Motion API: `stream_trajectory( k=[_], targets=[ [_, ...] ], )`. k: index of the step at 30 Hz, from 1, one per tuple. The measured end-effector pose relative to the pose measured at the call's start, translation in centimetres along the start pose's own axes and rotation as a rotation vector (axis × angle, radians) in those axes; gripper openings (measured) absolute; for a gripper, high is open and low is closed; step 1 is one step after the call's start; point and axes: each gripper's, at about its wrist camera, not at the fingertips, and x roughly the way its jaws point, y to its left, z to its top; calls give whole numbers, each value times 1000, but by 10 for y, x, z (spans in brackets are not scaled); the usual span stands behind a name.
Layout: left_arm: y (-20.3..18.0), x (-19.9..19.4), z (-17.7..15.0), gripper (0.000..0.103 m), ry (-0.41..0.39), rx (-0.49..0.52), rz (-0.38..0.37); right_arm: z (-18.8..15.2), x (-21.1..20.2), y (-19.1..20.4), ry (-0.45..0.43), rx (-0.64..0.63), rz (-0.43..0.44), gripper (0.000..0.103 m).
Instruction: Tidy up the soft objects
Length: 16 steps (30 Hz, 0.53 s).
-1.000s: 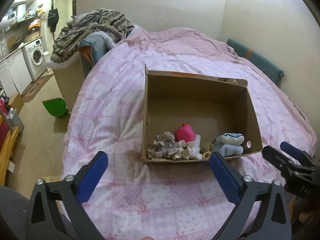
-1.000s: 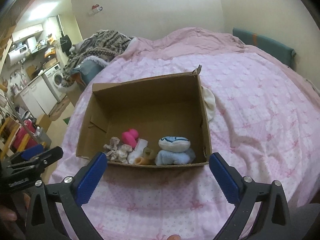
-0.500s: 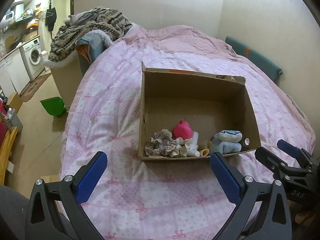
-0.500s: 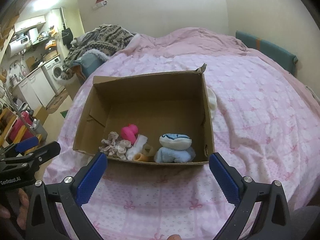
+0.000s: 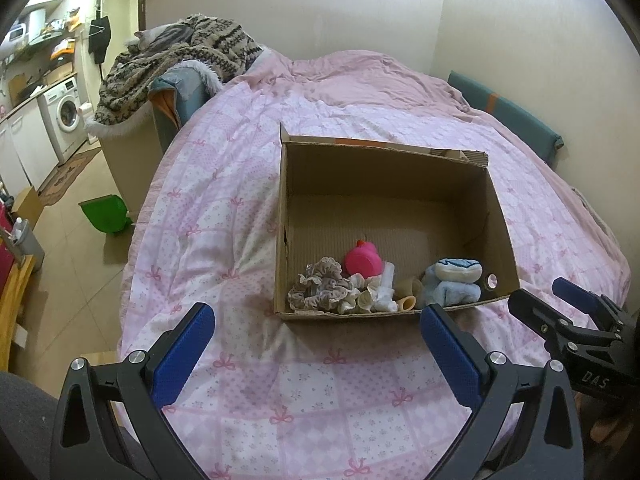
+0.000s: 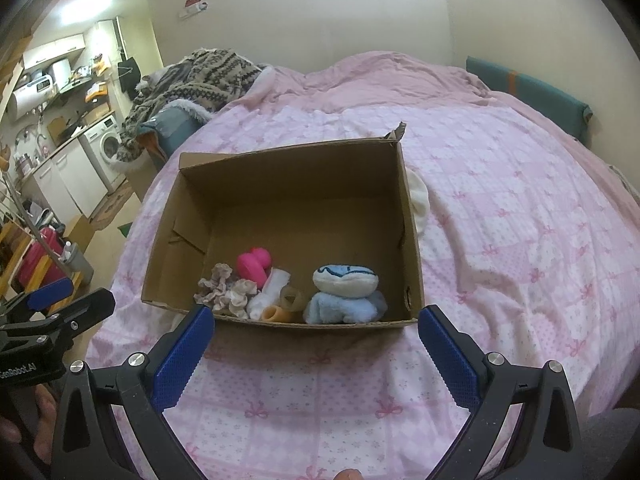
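An open cardboard box (image 5: pixel 384 168) (image 6: pixel 296 168) sits on the pink bed. Along its near wall lie a grey-beige scrunchie (image 5: pixel 320 290) (image 6: pixel 218 286), a pink soft toy (image 5: pixel 362 260) (image 6: pixel 254 264), white fabric pieces (image 5: pixel 380 296) (image 6: pixel 270 290) and a blue-and-white plush (image 5: pixel 454 280) (image 6: pixel 344 292). My left gripper (image 5: pixel 316 340) hovers open over the quilt in front of the box, holding nothing. My right gripper (image 6: pixel 314 340) is likewise open and empty, just short of the box's near wall. Each gripper shows at the edge of the other's view.
A white cloth (image 6: pixel 418 196) lies on the quilt against the box's right wall. A patterned blanket (image 5: pixel 176 64) is piled on a chair left of the bed. A green dustpan (image 5: pixel 105 213) lies on the floor. A teal cushion (image 5: pixel 504 114) lines the right wall.
Both grippers have drawn back from the box and risen a little, so the box looks smaller and farther. Both stayed open. The box's contents have not moved.
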Motion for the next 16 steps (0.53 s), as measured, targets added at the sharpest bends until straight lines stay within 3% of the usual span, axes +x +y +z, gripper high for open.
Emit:
stream_trajectory(
  k=[16],
  targets=[
    [-2,-1,-1,103,-8,-3,2,-2,0,-3,6,20,-11,103]
  ],
)
